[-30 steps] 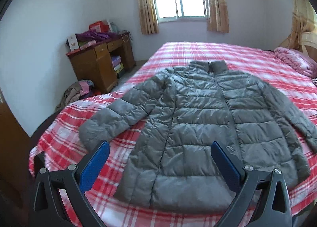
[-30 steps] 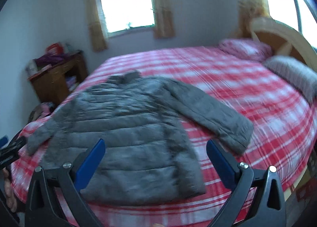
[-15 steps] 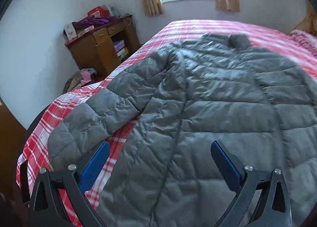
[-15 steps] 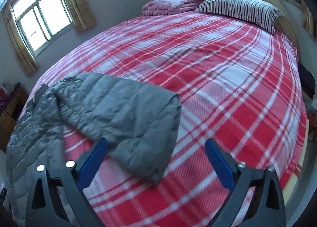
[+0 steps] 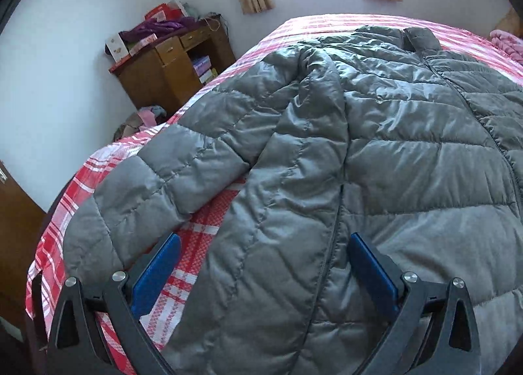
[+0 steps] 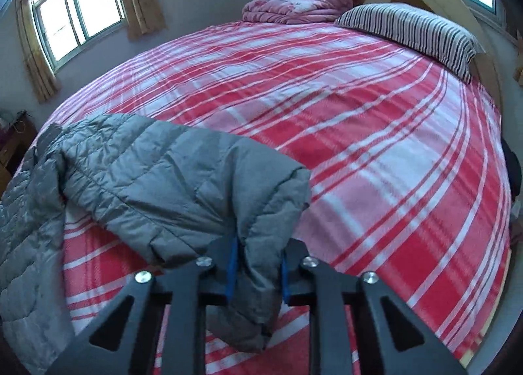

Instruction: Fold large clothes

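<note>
The grey puffer jacket [image 5: 376, 133] lies spread flat on the red plaid bedspread [image 6: 376, 133]. The right gripper [image 6: 256, 268] has just been closing and now pinches the cuff of one sleeve [image 6: 183, 178]. The left gripper [image 5: 264, 264] hangs spread wide over the jacket's side panel, gripping nothing.

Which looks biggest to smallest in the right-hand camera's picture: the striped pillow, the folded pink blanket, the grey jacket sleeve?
1. Grey jacket sleeve, though it lies nearest the camera, which enlarges it.
2. Striped pillow.
3. Folded pink blanket, farthest away, so its true size is unsure.
</note>
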`<state>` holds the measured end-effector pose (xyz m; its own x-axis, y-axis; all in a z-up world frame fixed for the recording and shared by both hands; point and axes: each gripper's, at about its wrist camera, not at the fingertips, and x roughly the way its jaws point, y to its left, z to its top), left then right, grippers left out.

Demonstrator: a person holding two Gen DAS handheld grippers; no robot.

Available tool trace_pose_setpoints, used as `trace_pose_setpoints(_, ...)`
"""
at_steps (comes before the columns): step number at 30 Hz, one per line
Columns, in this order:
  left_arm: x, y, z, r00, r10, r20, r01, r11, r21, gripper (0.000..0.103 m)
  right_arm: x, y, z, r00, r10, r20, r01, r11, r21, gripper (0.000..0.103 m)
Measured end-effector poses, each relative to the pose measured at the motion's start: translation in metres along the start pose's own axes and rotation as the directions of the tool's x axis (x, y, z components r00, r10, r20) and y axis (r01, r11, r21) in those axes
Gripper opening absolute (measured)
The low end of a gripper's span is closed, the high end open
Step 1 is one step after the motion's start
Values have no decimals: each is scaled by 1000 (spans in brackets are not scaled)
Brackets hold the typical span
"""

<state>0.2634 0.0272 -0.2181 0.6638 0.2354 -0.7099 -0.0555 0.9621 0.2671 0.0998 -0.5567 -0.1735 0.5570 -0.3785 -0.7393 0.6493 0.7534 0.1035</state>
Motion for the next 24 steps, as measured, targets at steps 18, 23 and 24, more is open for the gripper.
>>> trace_pose_setpoints(18, -36, 25, 66, 998, -22, 63, 27, 997, -76, 102, -95, 186, 51, 952, 140, 271, -13, 907, -420, 17)
trace_pose_setpoints(23, -28, 22, 69, 998, -39, 57, 44, 996, -77, 102, -108, 257, 27, 937, 227, 266, -52, 844, -534, 17)
trace_pose_setpoints(24, -26, 22, 70, 997, -44, 57, 49, 996, -76, 102, -108, 273, 20, 934, 242, 262, -58, 828, -558, 17)
